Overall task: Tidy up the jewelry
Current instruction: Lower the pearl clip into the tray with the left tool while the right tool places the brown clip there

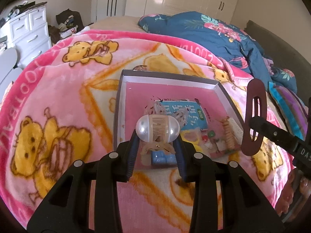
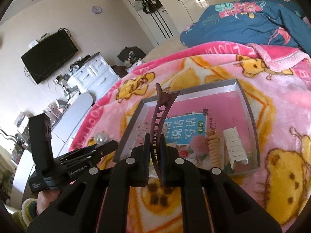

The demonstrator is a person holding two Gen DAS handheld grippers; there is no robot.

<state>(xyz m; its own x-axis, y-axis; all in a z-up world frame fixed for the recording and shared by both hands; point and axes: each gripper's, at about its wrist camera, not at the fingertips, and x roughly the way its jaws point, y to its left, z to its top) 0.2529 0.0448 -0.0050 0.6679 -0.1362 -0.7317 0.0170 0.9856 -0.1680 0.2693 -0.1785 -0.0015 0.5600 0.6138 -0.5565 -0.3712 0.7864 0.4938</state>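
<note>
My left gripper is shut on a pearl-ended beige hair claw clip, held just above the near edge of a shallow grey box lined in pink. My right gripper is shut on a long dark maroon hair clip, held upright over the box's near left corner. The maroon clip also shows at the right of the left wrist view. Inside the box lie a blue book, a beige spiral hair tie and a white claw clip.
The box sits on a pink bear-print blanket on a bed. A blue floral duvet is bunched at the far right. White drawers and a wall TV stand beyond the bed. The left gripper's body is at lower left of the right wrist view.
</note>
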